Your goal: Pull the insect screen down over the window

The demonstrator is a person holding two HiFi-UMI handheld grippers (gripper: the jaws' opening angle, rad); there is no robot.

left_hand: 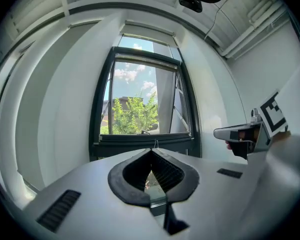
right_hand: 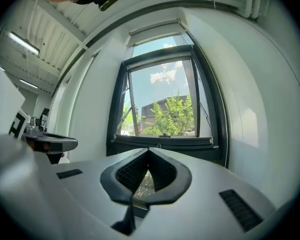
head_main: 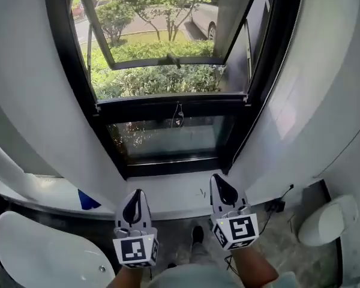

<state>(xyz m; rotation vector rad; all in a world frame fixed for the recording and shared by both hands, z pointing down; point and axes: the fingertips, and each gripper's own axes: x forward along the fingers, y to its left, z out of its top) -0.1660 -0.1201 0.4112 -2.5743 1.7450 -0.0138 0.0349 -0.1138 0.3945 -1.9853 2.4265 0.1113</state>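
Well ahead, window (head_main: 168, 107), left gripper (head_main: 135, 194), right gripper (head_main: 218, 180), jaws closed, empty

Black-framed glass window (head_main: 168, 105), at the far centre: upper sash stood swung outward, lower pane shut; a small cord pull (head_main: 179, 119) hung from its middle rail.
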